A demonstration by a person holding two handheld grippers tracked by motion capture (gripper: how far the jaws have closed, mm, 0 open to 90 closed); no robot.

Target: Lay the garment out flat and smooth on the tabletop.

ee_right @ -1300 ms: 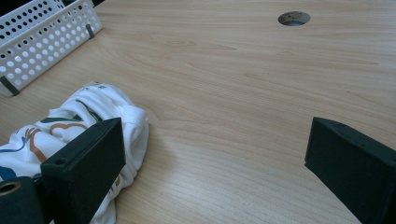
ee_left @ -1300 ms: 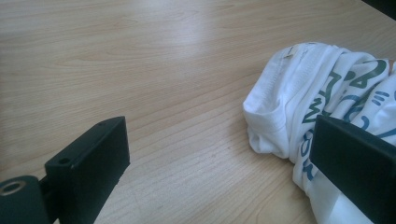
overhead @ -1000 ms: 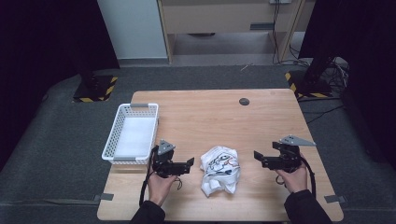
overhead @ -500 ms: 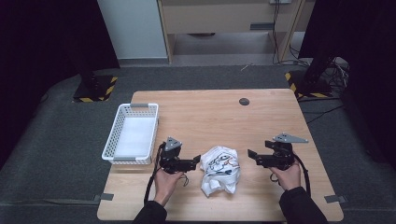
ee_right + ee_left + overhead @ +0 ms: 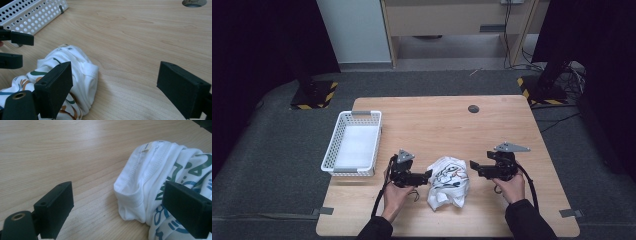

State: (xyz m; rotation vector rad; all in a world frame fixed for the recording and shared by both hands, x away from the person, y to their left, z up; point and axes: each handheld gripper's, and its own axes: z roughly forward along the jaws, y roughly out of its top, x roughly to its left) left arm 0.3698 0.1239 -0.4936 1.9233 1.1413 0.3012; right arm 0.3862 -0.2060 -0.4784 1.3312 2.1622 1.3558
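A crumpled white T-shirt (image 5: pixel 447 182) with a green and blue print lies near the table's front edge. My left gripper (image 5: pixel 428 175) sits just left of it, open. In the left gripper view the shirt's hemmed fold (image 5: pixel 135 187) lies between the wide jaws of the left gripper (image 5: pixel 118 195), and neither pad presses on it. My right gripper (image 5: pixel 473 166) is just right of the shirt, open. In the right gripper view the shirt (image 5: pixel 75 67) reaches past one jaw of the right gripper (image 5: pixel 117 72), with bare wood across the rest of the gap. Both pairs of jaws have just been closing a little.
A white perforated basket (image 5: pixel 354 145) stands on the wooden table (image 5: pixel 437 125) at the left, with its wall (image 5: pixel 32 15) seen beyond the shirt. A round cable hole (image 5: pixel 473 108) sits near the far edge. Dark floor and stands surround the table.
Both grippers have moved inward toward the shirt, the left one to the right and the right one to the left. The shirt has stayed in place.
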